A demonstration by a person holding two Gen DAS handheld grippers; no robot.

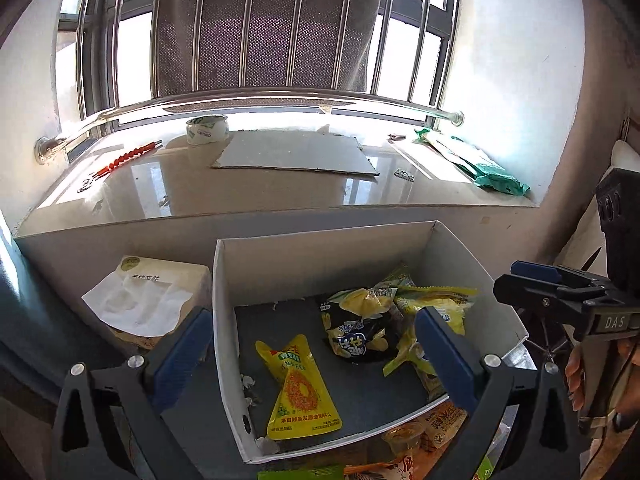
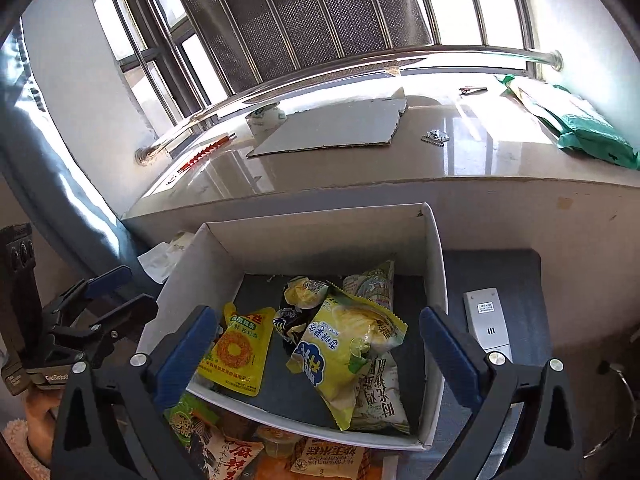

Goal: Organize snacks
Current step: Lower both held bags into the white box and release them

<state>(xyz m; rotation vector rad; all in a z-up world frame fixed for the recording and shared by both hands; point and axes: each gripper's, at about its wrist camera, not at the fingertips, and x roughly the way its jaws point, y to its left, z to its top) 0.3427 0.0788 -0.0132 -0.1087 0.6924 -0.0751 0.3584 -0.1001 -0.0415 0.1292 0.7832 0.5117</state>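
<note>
A white open box (image 1: 228, 320) (image 2: 434, 280) holds several snack packets on its dark floor. A yellow pouch with a ring picture (image 1: 300, 392) (image 2: 236, 352) lies at its left. A yellow and black chips bag (image 1: 360, 336) (image 2: 344, 348) and other yellow packets (image 1: 436, 300) pile at the right. More snacks (image 1: 440, 420) (image 2: 224, 452) lie outside the box's near wall. My left gripper (image 1: 316, 356) is open and empty above the box; it also shows in the right wrist view (image 2: 116, 292). My right gripper (image 2: 320, 356) is open and empty over the box; it also shows in the left wrist view (image 1: 532, 280).
A tissue pack (image 1: 148, 300) sits left of the box. A white remote (image 2: 488, 324) lies right of it. Behind is a stone windowsill (image 1: 280, 196) with a cardboard sheet (image 1: 292, 154), a tape roll (image 1: 207, 129), a red tool (image 1: 128, 157) and a green bag (image 1: 480, 164).
</note>
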